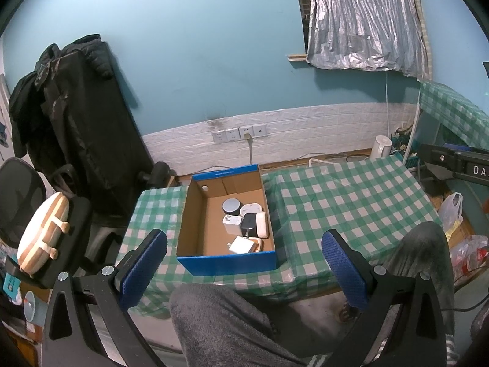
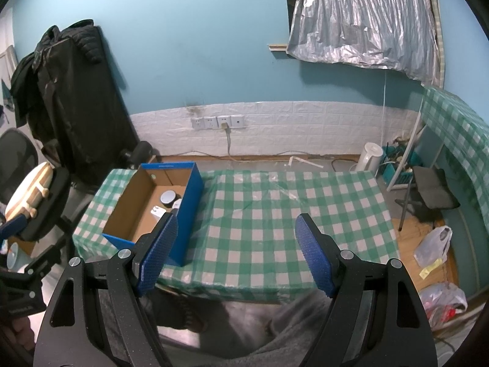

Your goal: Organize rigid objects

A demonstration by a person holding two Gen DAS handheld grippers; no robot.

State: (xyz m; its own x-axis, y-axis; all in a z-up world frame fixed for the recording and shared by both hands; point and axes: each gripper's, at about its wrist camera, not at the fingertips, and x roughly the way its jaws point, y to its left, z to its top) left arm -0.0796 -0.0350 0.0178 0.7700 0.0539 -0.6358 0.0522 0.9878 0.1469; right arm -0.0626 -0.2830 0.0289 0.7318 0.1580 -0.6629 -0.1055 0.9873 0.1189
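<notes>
A blue cardboard box [image 1: 226, 264] stands on the green checked table [image 1: 345, 202]. Inside lie several small rigid items: a grey round speaker [image 1: 231, 206], white chargers [image 1: 232, 224], a black adapter [image 1: 249, 223] and a white case [image 1: 261, 228]. My left gripper [image 1: 244, 270] is open and empty, held back from the table's near edge above the person's knees. My right gripper [image 2: 235, 253] is open and empty, near the front edge, right of the box [image 2: 189, 202]. The speaker [image 2: 168, 198] shows inside it.
A black office chair [image 1: 45, 223] with a wooden object stands left. A black suitcase with a jacket [image 1: 79, 116] leans on the wall. A white kettle [image 2: 369, 156], a folding stool [image 2: 434, 192] and plastic bags [image 2: 434, 244] are on the floor right.
</notes>
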